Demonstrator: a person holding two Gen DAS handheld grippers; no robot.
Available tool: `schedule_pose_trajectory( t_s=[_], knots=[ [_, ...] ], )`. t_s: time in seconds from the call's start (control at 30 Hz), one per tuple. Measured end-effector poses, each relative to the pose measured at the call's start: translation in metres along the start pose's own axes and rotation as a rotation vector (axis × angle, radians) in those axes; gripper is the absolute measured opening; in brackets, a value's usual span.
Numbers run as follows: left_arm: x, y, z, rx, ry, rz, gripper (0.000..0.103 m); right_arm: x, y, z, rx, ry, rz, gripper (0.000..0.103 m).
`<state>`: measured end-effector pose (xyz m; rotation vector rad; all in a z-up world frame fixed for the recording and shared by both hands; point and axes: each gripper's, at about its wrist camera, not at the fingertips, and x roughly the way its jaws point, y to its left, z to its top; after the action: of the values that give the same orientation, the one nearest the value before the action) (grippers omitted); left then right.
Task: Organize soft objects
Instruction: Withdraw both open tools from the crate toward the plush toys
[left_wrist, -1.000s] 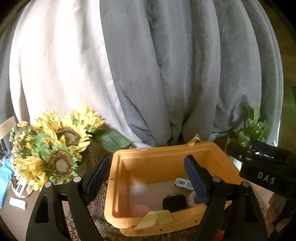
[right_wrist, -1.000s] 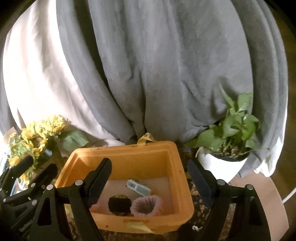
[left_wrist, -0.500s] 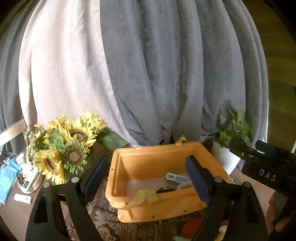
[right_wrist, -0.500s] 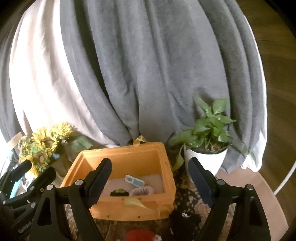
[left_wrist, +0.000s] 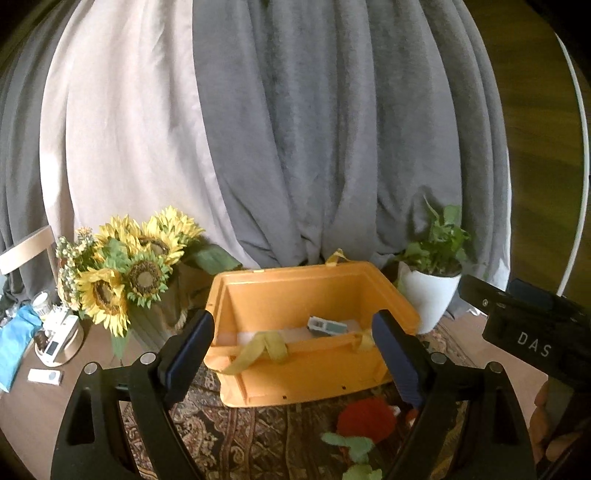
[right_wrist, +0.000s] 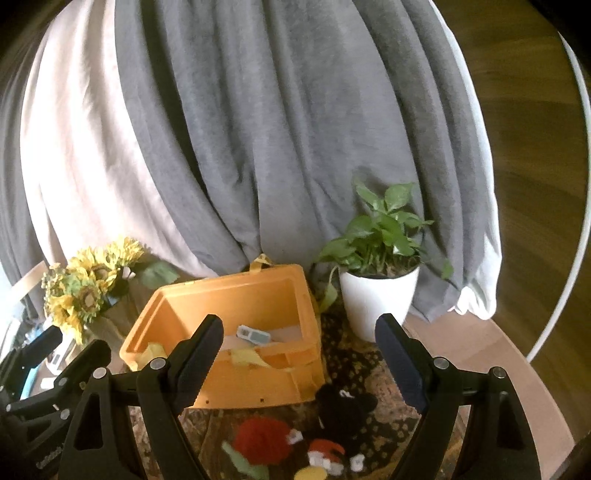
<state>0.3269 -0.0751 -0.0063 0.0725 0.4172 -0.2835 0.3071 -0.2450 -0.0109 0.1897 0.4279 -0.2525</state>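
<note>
Left wrist view: left gripper is opening its jaws, nothing between them, the orange bin centre frame. Right gripper gapes wide and empty too. Red plush toy and black plush toy lie at bottom centre, before the bin.

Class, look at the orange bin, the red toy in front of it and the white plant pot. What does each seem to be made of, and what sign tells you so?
Orange bin: probably moulded plastic, matte; stiff, smooth walls with ribbed edges.
Red toy: seemingly plush or yarn; fuzzy, soft outline with green leaf-like pieces.
White plant pot: smooth and slightly glossy; ceramic or plastic, the look leaves that open.
</note>
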Motion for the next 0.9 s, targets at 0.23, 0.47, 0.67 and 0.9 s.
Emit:
schedule_pose_trajectory(
  t_s=[0.23, 0.47, 0.67, 0.9],
  knots=[
    [-0.011, 0.0, -0.016, 0.013, 0.039, -0.063, 0.088, -0.023, -0.003, -0.02, 0.04, 0.002, -0.052, 0.085],
    [-0.02, 0.002, -0.037, 0.066, 0.06, -0.125, 0.088, -0.042, 0.001, -0.046, 0.056, 0.021, -0.115, 0.085],
    [-0.023, 0.005, -0.054, 0.1, 0.084, -0.19, 0.088, -0.054, 0.003, -0.069, 0.086, 0.039, -0.161, 0.085],
    [-0.024, 0.005, -0.077, 0.144, 0.113, -0.248, 0.088, -0.058, 0.001, -0.095, 0.125, 0.08, -0.188, 0.085]
  ],
)
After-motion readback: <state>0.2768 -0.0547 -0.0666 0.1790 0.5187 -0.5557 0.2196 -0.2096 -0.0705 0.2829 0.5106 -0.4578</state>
